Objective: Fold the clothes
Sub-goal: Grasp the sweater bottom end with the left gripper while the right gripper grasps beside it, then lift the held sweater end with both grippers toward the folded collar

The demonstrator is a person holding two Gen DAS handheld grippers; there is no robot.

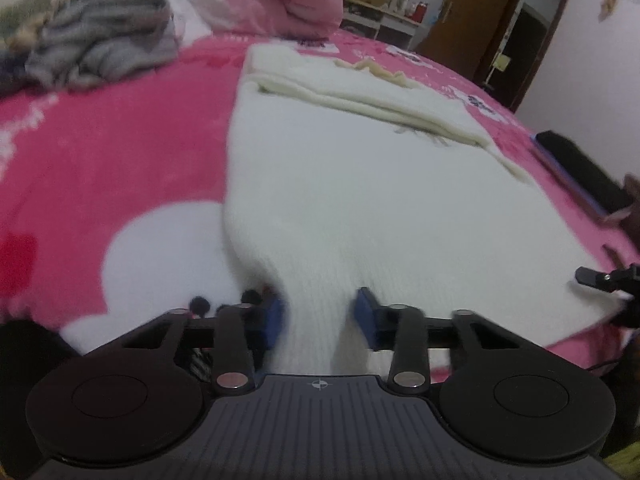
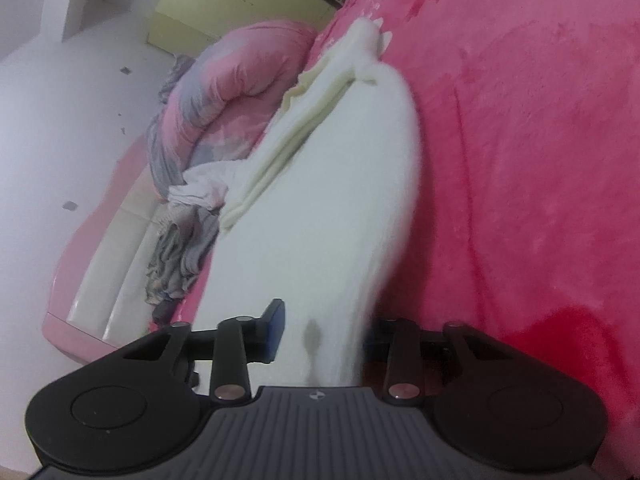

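Pink bed | white sweater hem clamped in left claw | right claw likewise

Home bedroom; pink bedspread, rolled quilt, wooden door, cluttered shelf

White walls, brown wooden door, cluttered white shelf, pink-blanketed bed.

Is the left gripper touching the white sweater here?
Touching. In the left wrist view the white sweater bunches up between the left gripper jaws, with both blue pads pressed against the pinched fabric.
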